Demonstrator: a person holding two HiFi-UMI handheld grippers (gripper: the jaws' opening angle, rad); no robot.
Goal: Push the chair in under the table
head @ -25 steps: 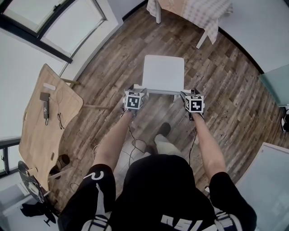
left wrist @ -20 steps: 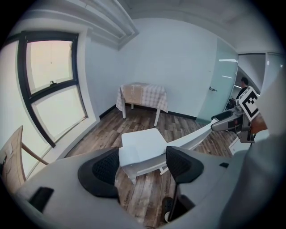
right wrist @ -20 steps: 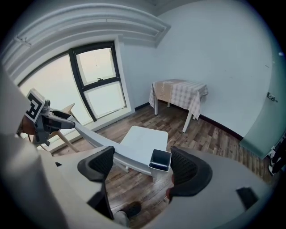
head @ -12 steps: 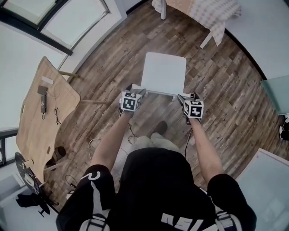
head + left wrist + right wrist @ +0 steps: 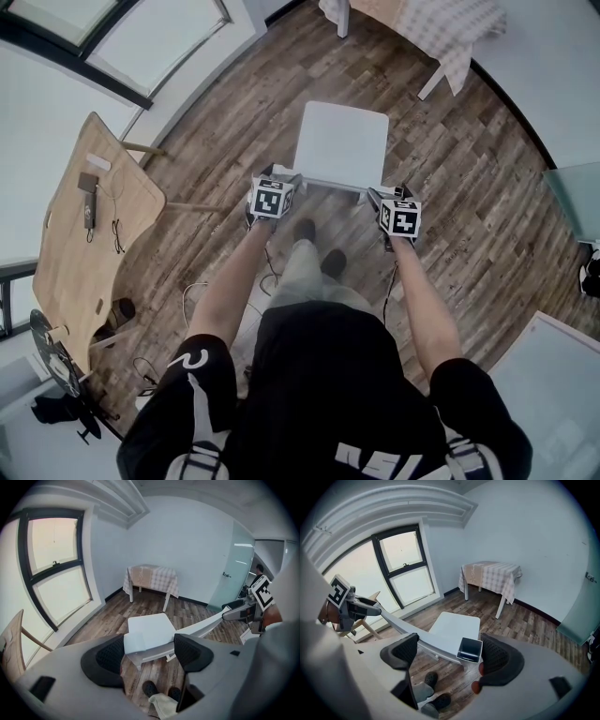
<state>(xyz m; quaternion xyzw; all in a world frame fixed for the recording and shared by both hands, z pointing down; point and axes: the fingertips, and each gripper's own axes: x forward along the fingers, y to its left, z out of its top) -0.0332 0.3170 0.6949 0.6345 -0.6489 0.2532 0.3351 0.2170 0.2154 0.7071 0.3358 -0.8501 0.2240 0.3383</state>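
A white chair point(image 5: 342, 145) stands on the wood floor with its seat toward the small table with a checked cloth point(image 5: 422, 21), a stretch of floor between them. Its back rail point(image 5: 333, 185) runs between my two grippers. My left gripper point(image 5: 281, 178) is at the rail's left end; in the left gripper view the end point(image 5: 133, 644) shows between its wide-apart jaws. My right gripper point(image 5: 386, 195) is at the right end; the hollow rail end point(image 5: 469, 649) sits between its open jaws, close to the right pad and apart from the left one.
A wooden desk point(image 5: 84, 244) with small items stands at the left under the window. A glass door point(image 5: 574, 192) is at the right. The person's feet point(image 5: 305, 230) are just behind the chair, and a cable point(image 5: 202, 291) lies on the floor.
The person has stepped forward, feet now close behind the chair. Both grippers and the chair have shifted a little toward the table.
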